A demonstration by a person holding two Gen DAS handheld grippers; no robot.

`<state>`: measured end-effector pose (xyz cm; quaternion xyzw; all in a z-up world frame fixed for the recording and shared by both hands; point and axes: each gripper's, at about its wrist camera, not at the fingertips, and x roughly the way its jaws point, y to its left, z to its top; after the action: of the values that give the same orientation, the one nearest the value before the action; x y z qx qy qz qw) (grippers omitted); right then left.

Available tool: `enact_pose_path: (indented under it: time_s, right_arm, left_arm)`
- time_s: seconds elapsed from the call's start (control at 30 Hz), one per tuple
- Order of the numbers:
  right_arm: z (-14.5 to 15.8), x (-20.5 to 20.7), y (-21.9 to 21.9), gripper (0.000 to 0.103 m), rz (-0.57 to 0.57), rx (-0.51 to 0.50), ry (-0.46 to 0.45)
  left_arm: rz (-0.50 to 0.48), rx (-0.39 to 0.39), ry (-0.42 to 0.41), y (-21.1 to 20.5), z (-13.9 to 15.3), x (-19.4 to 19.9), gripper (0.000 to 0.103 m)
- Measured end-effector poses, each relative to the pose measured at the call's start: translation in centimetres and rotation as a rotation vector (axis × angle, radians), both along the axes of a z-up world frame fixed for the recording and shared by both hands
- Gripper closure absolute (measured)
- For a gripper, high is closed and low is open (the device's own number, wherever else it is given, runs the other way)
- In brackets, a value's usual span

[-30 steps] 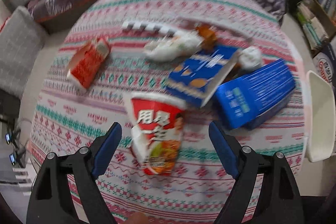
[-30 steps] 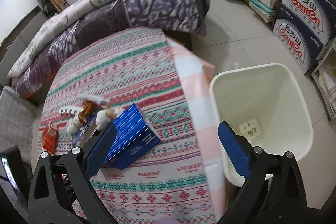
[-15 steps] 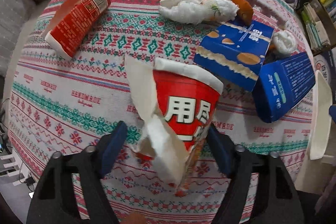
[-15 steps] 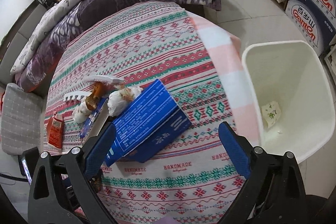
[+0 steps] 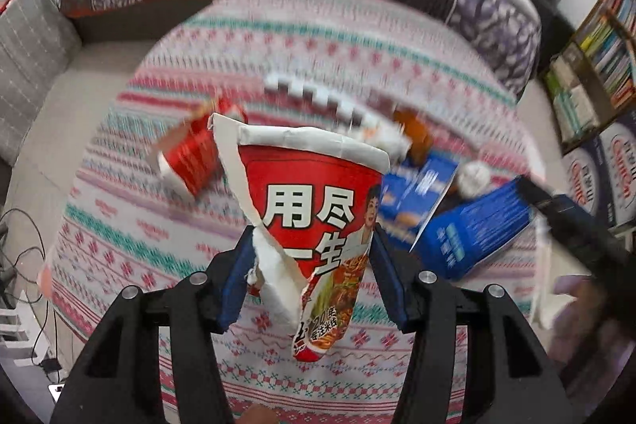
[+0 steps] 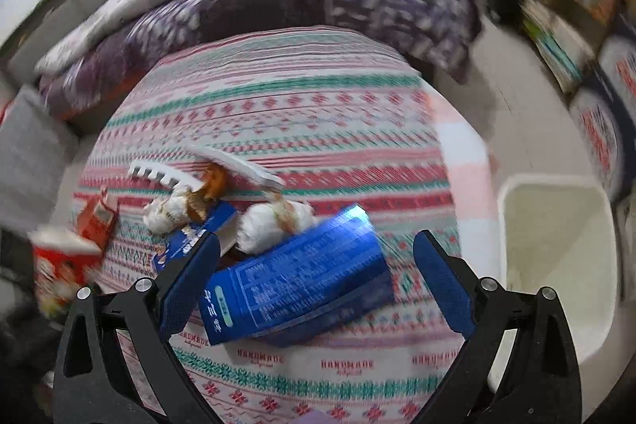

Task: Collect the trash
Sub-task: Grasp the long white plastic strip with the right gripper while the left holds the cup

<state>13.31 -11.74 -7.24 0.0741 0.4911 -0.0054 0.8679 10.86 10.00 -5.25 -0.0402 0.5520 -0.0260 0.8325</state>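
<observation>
My left gripper [image 5: 310,281] has its blue pads pressed on both sides of the torn red noodle cup [image 5: 318,225], which stands between them with its white rim up. Beyond the cup to its left lies a red carton [image 5: 190,157]; to its right a blue box [image 5: 473,229]. My right gripper [image 6: 316,281] is spread wide and holds nothing; the blue box [image 6: 298,285] lies between and just ahead of its fingers on the patterned tablecloth [image 6: 278,114], with crumpled tissue [image 6: 266,225] beyond. The white bin [image 6: 556,257] stands to its right.
</observation>
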Motion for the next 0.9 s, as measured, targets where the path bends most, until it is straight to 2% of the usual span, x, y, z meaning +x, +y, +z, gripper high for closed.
enact_pose_path:
  time_s: [0.2,0.47,0.53,0.6,0.9]
  right_arm:
    - [-1.5,3.9,4.2,0.026,0.185,-0.142,0.023]
    - [-3.7,6.9,6.4,0.046,0.281,-0.198,0.067]
    - [-4.4,7.5,6.6,0.06,0.295,-0.199,0.096]
    - [-4.9,8.0,6.6,0.091,0.293,-0.193,0.124]
    - [-2.3,6.0,5.6,0.094,0.214,-0.053,0.037]
  left_arm:
    - [0.025,-0.02,-0.009,0.9,0.8,0.7,0.047]
    - [0.043,-0.04,0.006,2.4,0.3,1.5,0.047]
    - [0.05,-0.045,0.009,2.7,0.2,1.5,0.047]
    - [0.055,-0.049,0.012,2.9,0.0,1.5,0.047]
    - [0.076,-0.066,-0.016,3.3,0.3,1.4,0.047]
